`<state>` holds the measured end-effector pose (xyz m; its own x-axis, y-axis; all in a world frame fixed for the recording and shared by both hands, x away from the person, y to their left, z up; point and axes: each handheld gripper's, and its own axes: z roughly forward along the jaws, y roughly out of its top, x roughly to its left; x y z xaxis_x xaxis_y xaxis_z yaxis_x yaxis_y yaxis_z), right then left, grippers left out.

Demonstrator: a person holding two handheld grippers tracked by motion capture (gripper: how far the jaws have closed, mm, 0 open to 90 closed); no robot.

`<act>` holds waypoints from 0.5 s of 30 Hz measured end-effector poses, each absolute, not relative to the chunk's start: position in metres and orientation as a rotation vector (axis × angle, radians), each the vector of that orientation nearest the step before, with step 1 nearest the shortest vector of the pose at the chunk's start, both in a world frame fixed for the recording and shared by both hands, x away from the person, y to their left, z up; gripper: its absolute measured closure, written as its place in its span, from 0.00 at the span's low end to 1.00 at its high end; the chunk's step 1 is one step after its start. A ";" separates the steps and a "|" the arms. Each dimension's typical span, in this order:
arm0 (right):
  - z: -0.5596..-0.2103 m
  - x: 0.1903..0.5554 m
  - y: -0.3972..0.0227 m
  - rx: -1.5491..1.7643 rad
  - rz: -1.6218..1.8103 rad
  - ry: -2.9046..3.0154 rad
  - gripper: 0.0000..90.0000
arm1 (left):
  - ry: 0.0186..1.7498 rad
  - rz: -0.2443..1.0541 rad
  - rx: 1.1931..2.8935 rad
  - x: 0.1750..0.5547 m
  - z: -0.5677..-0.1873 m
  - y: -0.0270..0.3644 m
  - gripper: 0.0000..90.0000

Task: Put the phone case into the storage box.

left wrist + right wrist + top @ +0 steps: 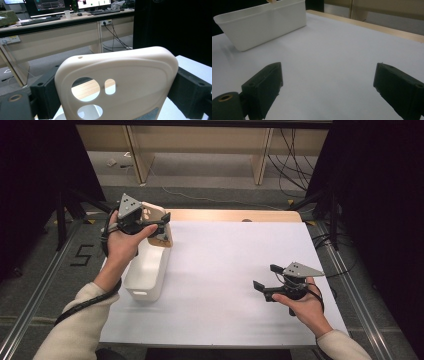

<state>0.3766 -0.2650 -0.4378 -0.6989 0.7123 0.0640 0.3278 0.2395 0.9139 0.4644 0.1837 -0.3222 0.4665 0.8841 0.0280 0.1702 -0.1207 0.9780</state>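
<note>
Left gripper [159,231] has its jaws clamped on a beige phone case [117,82] above the white bin's [145,275] far end near the desk [225,270] edge; right gripper [267,279] jaws gape empty over bare white desk.

A cream phone case [117,82] is held upright above the far end of a white rectangular bin [145,270], clamped across its width. Its smooth shell has rounded corners, a large round camera opening, a smaller round one below it and a short slot beside them. The long, open-topped bin, with a handle slot in its near end wall, sits on the white table [230,285] along the left edge, its length running from near the front toward the far left corner.
</note>
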 end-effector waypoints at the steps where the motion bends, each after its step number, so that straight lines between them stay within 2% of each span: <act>1: -0.438 0.377 -0.265 0.957 1.448 2.153 0.11 | 0.939 0.796 1.595 0.465 -0.322 0.184 0.11; 15: -0.438 0.377 -0.265 0.955 1.452 2.153 0.11 | 0.950 0.800 1.586 0.471 -0.324 0.188 0.11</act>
